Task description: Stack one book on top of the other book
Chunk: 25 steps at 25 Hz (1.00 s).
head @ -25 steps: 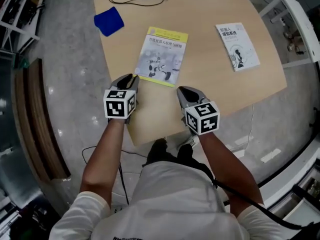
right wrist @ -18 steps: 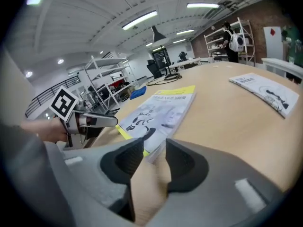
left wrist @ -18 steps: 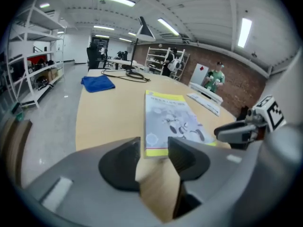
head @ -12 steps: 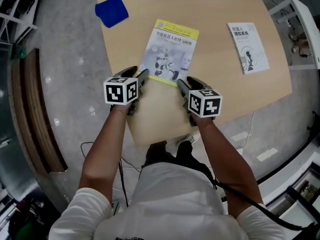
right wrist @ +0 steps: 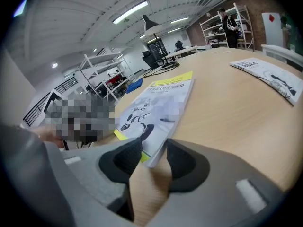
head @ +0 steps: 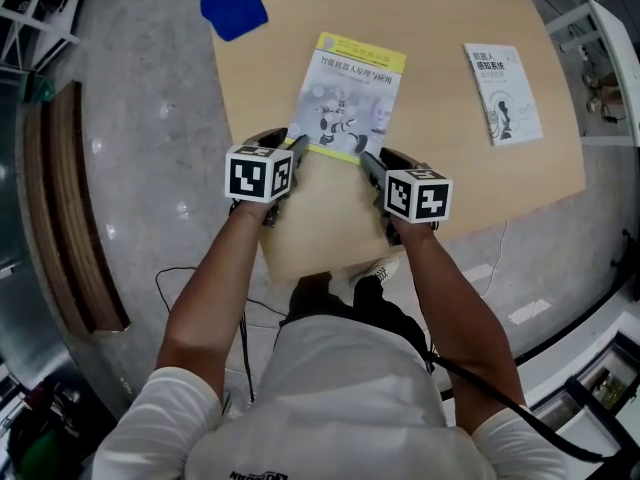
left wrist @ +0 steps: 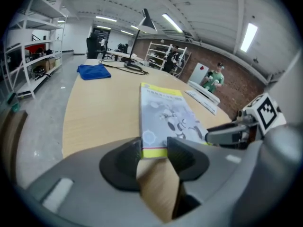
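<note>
1. Grey polished floor [head: 130, 168] surrounds the work area; white shelving [left wrist: 28, 56] lines the hall behind.
2. Pale wooden table [head: 480, 198], rounded corners, mostly bare.
3. Person [head: 330, 398] in a white shirt stands at the near edge, both forearms stretched over it.
4. Large book [head: 350, 93], yellow bands top and bottom and a grey robot picture on the cover, lies flat near the table's middle, slightly askew.
5. Left gripper [left wrist: 154, 148] sits low at the large book's near left corner. Its jaws have just been closing a little but stand apart, the yellow strip of the corner showing between the tips. Pads seem not to press on it; contact is hard to judge.
6. Right gripper [right wrist: 152, 148] is at the near right corner. Its jaws have just been opening and are spread, the corner lying between the tips.
7. Small book [head: 503, 93], white cover, lies flat well apart to the right, near the table's right edge.
8. Blue cloth [head: 233, 10], crumpled, at the far left corner.
9. Black cable [left wrist: 125, 66] lies at the far end.
</note>
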{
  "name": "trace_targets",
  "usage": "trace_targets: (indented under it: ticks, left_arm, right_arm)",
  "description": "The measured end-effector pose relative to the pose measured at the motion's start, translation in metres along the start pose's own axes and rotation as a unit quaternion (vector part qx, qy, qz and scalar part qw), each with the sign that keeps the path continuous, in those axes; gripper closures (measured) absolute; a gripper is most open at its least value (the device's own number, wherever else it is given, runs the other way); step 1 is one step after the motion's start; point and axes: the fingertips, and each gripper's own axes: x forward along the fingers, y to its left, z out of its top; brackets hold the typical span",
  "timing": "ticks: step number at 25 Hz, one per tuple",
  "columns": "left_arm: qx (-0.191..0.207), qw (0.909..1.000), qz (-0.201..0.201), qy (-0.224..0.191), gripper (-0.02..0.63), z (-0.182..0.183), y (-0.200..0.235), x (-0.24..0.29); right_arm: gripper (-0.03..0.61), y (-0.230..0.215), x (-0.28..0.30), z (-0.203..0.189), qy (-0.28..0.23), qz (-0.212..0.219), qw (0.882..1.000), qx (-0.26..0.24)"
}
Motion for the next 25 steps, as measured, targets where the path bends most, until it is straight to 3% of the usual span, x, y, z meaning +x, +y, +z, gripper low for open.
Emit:
trace_targets:
  ticks: [15,25]
  left_arm:
    - [-0.02,0.9998,0.004,0.001,0.451,-0.084,-0.068,-0.036]
    - [-0.057,0.9981,0.021,-0.014,0.457,-0.125,-0.117,-0.04]
  right_arm:
    - [0.425,-0.008,-0.052,-0.052,0.035,0.027,0.994,-0.103]
    - [0.434,-0.028,-0.08,-0.08,0.041,0.046,0.989,-0.131]
